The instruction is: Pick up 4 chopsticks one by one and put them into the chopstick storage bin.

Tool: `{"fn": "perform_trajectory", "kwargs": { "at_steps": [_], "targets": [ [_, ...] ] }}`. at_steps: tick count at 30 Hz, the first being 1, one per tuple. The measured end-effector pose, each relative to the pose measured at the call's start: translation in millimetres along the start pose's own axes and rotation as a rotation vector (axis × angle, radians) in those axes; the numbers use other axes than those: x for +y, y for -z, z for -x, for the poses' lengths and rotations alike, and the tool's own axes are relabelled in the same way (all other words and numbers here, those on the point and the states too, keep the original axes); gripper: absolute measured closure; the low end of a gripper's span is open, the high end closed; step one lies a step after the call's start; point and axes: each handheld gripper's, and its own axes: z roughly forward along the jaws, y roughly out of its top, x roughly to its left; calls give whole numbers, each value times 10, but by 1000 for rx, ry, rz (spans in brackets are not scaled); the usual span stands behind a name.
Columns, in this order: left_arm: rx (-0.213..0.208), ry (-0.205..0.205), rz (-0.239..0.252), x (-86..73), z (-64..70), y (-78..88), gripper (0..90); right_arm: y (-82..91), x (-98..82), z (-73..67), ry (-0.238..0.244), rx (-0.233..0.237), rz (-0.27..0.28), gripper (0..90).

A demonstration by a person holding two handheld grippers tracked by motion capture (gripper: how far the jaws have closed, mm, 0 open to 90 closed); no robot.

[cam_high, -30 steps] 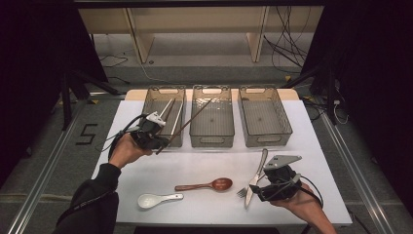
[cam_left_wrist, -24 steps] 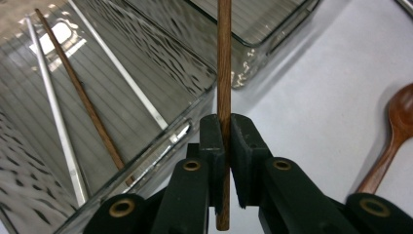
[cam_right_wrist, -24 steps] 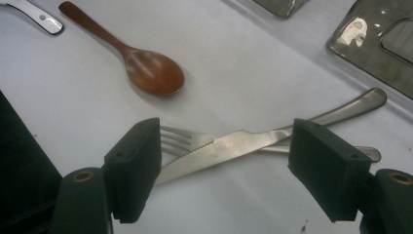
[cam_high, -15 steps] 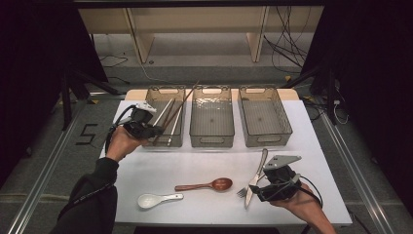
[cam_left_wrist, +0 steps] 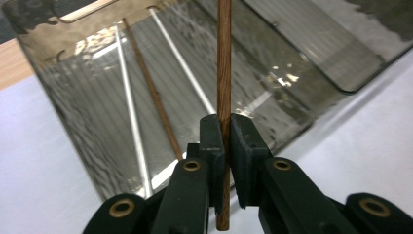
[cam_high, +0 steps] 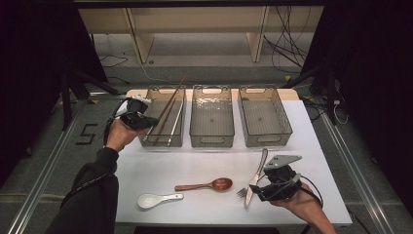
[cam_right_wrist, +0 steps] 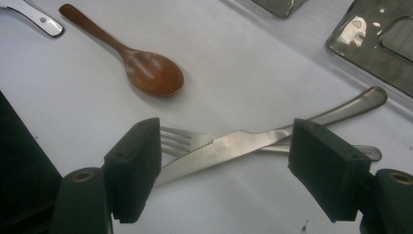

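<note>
Looking down from the high view, the left gripper [cam_high: 138,117] sits at 9 o'clock on the table [cam_high: 204,161], just beside the left bin [cam_high: 164,117]. Its jaws are clamped on a wooden chopstick [cam_high: 171,101], which slants toward 1 o'clock above that bin. Two metal chopsticks [cam_high: 174,126] and a second wooden one lie inside the bin. The middle bin [cam_high: 212,117] and right bin [cam_high: 265,117] stand at 12 and 1 o'clock. The right gripper [cam_high: 263,187] rests at 5 o'clock, jaws spread wide, near a knife [cam_high: 256,176] crossed over a fork [cam_high: 242,192]. A wooden spoon [cam_high: 207,185] and a white spoon [cam_high: 156,199] lie at 6 and 7 o'clock.

In the left gripper view, the jaws stand narrow, pressing the wooden chopstick [cam_left_wrist: 224,73] from both sides; it runs straight toward 12 o'clock. The left bin [cam_left_wrist: 87,126] is beyond, holding the metal chopsticks [cam_left_wrist: 127,102] and the other wooden chopstick [cam_left_wrist: 151,92].

In the right gripper view, the right gripper [cam_right_wrist: 229,165] is wide open, with the knife [cam_right_wrist: 243,146] and fork [cam_right_wrist: 182,139] lying crossed on the table between the jaws, untouched. The wooden spoon [cam_right_wrist: 146,68] lies at 11 o'clock.
</note>
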Motion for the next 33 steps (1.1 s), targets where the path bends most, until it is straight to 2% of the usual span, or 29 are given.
{"fn": "perform_trajectory", "kwargs": {
  "at_steps": [8,12,14,22,25,33],
  "targets": [
    [37,36,9,30,-118,-56,835,0,-1,2,1,1,0,287],
    [56,49,-11,11,-171,-124,835,0,-2,1,0,2,-1,287],
    [57,63,-8,7,-193,-141,835,0,-1,2,1,3,-1,287],
    [73,80,-8,0,-232,-190,835,-2,-2,1,1,4,0,287],
    [80,75,-21,-23,-252,-219,835,1,-1,-3,-1,3,0,287],
    [80,107,-17,-91,-269,-288,834,1,-2,4,1,5,-1,287]
  ]
}}
